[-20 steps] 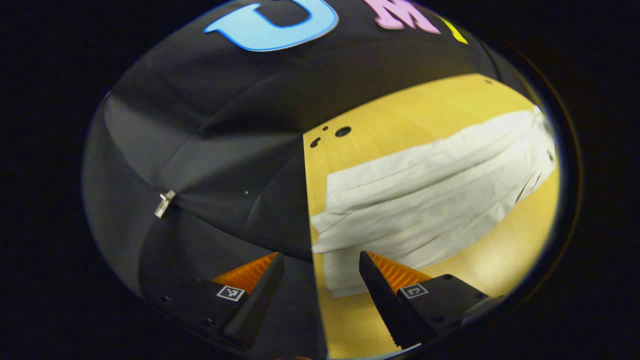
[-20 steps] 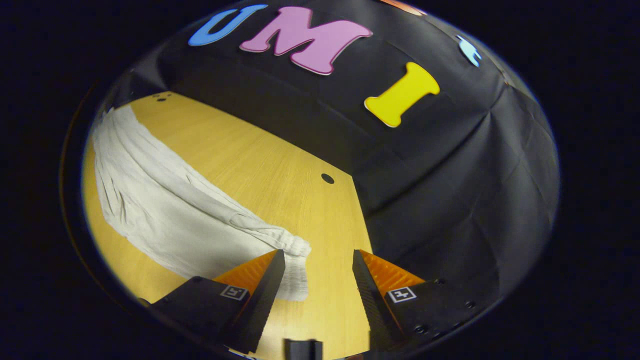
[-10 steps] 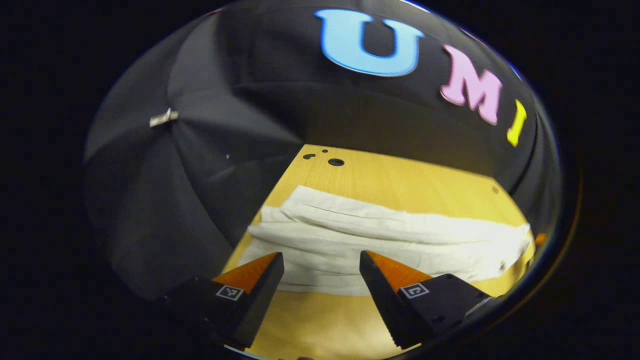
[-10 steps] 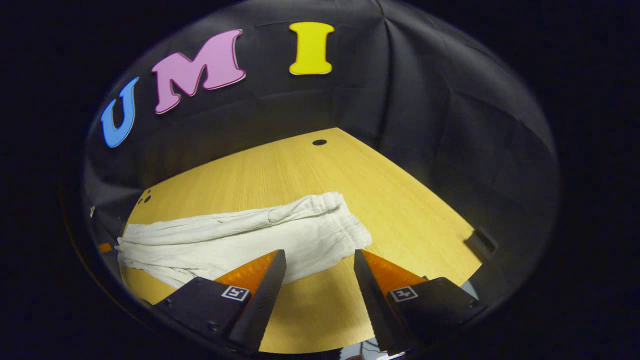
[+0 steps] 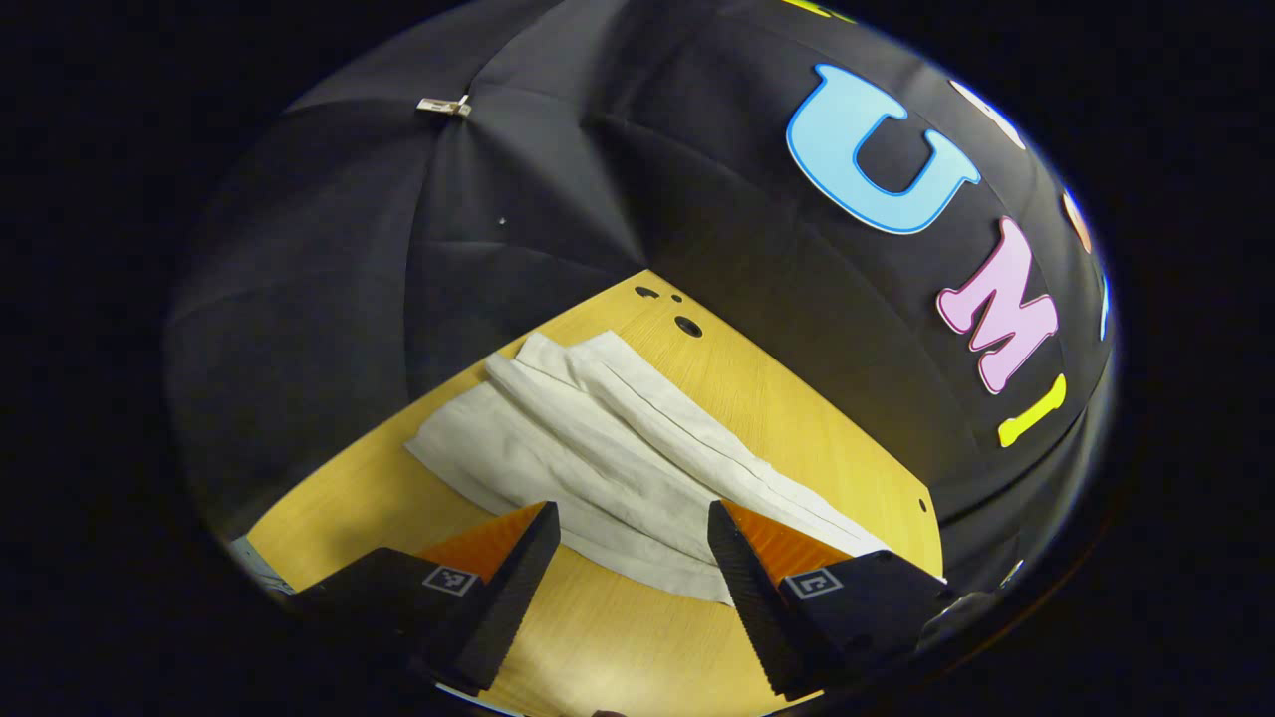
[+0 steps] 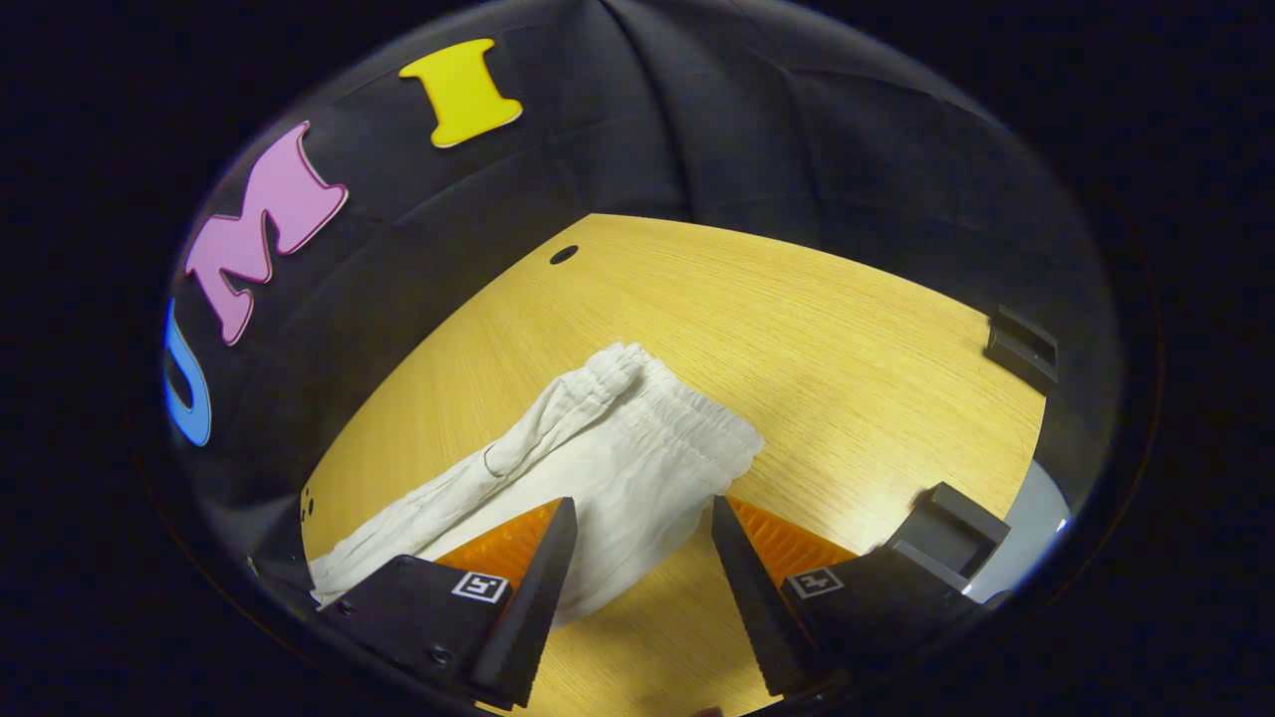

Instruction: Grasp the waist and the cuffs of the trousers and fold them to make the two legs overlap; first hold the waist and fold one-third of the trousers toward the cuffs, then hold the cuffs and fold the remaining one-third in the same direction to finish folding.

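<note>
Left gripper view: left gripper [image 5: 630,518] hangs over the table [image 5: 797,418], jaws spread and holding nothing, looking down on the cuff end of the trousers [image 5: 598,448].
Right gripper view: right gripper [image 6: 637,518] also has its jaws spread and empty, above the waist [image 6: 687,418] with its gathered band.
Trousers: pale cloth lying flat on the table, stretched long, one leg seemingly already over the other, though the layers are hard to tell apart.
Cuffs: cuffs [image 5: 498,398] lie ahead of the left gripper and off to its left, near the table holes [image 5: 687,325]; the cloth's near edge runs between the left fingertips.
Waist: it lies just ahead of the right fingertips, and the cloth's near edge falls in the gap between them.
Long axis: runs from the waist under the right gripper to the cuffs under the left one, so each gripper is nearer its own end.
Step in hand: probably the approach before the first grasp; neither gripper touches cloth yet.
Next move: the right gripper is the nearer to the waist and needs to drop and reach slightly forward to pinch the band.
Risk: thin layered cloth may let only the top layer be caught.
</note>
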`<state>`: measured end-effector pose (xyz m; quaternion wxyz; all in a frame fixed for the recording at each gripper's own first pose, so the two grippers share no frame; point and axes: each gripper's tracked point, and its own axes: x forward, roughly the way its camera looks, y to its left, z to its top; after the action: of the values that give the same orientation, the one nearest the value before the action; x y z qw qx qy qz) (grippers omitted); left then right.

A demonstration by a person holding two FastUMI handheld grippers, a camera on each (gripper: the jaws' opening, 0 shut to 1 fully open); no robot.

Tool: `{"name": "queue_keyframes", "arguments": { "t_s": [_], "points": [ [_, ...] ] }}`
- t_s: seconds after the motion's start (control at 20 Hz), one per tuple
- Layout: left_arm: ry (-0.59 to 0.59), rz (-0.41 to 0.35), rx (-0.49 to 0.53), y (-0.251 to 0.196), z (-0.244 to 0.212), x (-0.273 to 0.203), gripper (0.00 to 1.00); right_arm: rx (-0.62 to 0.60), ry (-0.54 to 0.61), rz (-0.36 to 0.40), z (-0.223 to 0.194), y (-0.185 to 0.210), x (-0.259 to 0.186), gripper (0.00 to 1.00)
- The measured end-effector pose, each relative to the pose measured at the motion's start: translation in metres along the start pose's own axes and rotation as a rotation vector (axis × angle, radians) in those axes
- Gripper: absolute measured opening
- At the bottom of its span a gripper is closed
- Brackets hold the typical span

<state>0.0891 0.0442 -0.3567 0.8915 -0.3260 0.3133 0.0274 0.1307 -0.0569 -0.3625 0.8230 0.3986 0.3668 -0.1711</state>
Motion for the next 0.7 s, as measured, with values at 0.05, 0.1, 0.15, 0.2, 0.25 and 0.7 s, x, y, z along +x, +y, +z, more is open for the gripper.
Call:
{"name": "queue_keyframes", "arguments": {
  "t_s": [0.05, 0.1, 0.15, 0.2, 0.25, 0.7],
  "points": [
    [0.017, 0.005, -0.003, 0.002, -0.003, 0.001, 0.95, 0.029, 0.011, -0.019, -0.001, -0.002, 0.006, 0.86],
    [0.033, 0.010, -0.010, 0.003, -0.007, 0.003, 0.96, 0.052, 0.018, -0.043, -0.001, -0.005, 0.012, 0.86],
    [0.050, 0.013, -0.024, 0.006, -0.012, 0.004, 0.96, 0.070, 0.022, -0.070, 0.000, -0.009, 0.014, 0.86],
    [0.064, 0.015, -0.047, 0.008, -0.016, 0.005, 0.91, 0.094, -0.005, -0.089, 0.005, -0.011, 0.022, 0.85],
    [0.074, 0.014, -0.071, 0.008, -0.018, 0.006, 0.96, 0.121, -0.010, -0.088, 0.007, -0.011, 0.024, 0.80],
    [0.135, -0.002, -0.281, 0.018, -0.030, 0.030, 0.96, 0.168, 0.013, -0.048, 0.002, -0.013, 0.033, 0.09]
  ]
}}
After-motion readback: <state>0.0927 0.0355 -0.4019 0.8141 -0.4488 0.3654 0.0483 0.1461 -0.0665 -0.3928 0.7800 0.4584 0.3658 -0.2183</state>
